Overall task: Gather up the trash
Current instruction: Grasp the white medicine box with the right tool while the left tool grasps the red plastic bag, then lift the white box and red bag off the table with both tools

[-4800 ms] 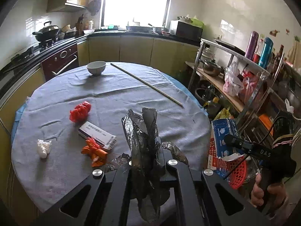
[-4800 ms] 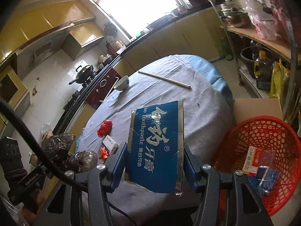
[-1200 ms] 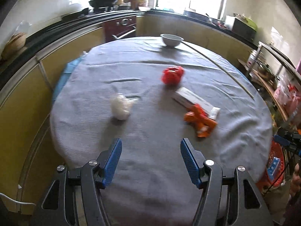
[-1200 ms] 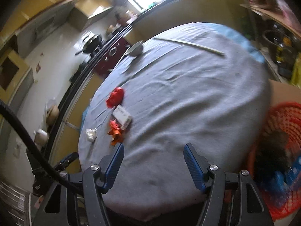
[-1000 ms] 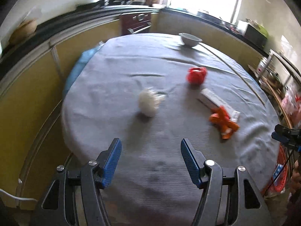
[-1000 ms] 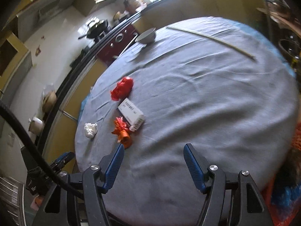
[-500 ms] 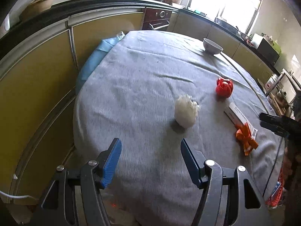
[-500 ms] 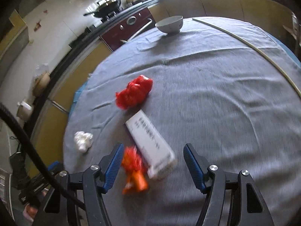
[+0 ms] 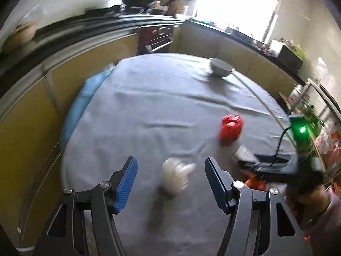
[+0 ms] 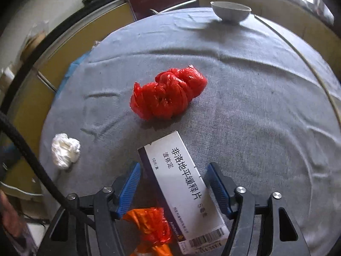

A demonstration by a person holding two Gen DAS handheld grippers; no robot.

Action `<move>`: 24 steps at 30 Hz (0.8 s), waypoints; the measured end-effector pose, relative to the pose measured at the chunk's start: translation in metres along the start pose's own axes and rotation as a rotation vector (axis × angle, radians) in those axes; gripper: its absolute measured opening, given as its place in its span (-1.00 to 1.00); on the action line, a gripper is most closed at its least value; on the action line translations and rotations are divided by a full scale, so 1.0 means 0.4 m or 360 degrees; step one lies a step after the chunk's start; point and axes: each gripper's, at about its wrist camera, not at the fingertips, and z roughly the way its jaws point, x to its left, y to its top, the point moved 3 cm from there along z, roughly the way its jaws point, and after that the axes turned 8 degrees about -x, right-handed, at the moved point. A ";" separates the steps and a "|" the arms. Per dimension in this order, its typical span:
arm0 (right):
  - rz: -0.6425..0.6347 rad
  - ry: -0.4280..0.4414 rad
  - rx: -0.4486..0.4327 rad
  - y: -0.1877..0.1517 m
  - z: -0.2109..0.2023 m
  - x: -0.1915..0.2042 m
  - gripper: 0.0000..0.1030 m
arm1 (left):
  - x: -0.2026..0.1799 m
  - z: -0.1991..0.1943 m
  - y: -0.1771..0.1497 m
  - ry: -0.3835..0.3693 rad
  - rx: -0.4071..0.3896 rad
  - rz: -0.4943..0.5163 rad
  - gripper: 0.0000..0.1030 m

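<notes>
Both wrist views down onto the round table (image 9: 149,106), sharing red bag (image 10: 168,93).

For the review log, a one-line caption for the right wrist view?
Open right gripper straddles a white medicine box on the grey tablecloth, orange wrapper beside it.

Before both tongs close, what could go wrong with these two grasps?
1. The right tongs straddle the white cardboard medicine box at an angle; closing may twist it or catch the orange plastic wrapper beside it.
2. The left tongs frame the crumpled white tissue, which could slip out.
</notes>
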 end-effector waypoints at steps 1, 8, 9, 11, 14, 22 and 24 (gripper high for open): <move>-0.0004 0.0000 -0.0011 -0.001 -0.003 -0.006 0.12 | -0.022 0.006 0.010 -0.0022 -0.0005 0.0026 0.38; 0.0173 0.0004 -0.0093 -0.021 -0.051 -0.114 -0.02 | -0.164 0.129 0.083 -0.0153 0.0066 0.0086 0.47; 0.0238 0.0004 -0.0111 -0.031 -0.065 -0.148 -0.02 | -0.186 0.164 0.089 -0.0179 0.0104 0.0078 0.47; 0.0321 0.0007 -0.0125 -0.050 -0.083 -0.191 -0.02 | -0.217 0.224 0.091 -0.0175 0.0168 0.0068 0.47; 0.0442 0.0017 -0.0150 -0.091 -0.127 -0.259 -0.02 | -0.273 0.313 0.083 -0.0165 0.0253 0.0098 0.47; 0.0492 -0.0069 -0.0175 -0.191 -0.208 -0.316 -0.01 | -0.305 0.414 0.052 -0.0135 0.0315 0.0124 0.28; 0.0510 -0.0066 -0.0179 -0.203 -0.218 -0.313 0.00 | -0.298 0.424 0.046 -0.0173 0.0367 0.0075 -0.13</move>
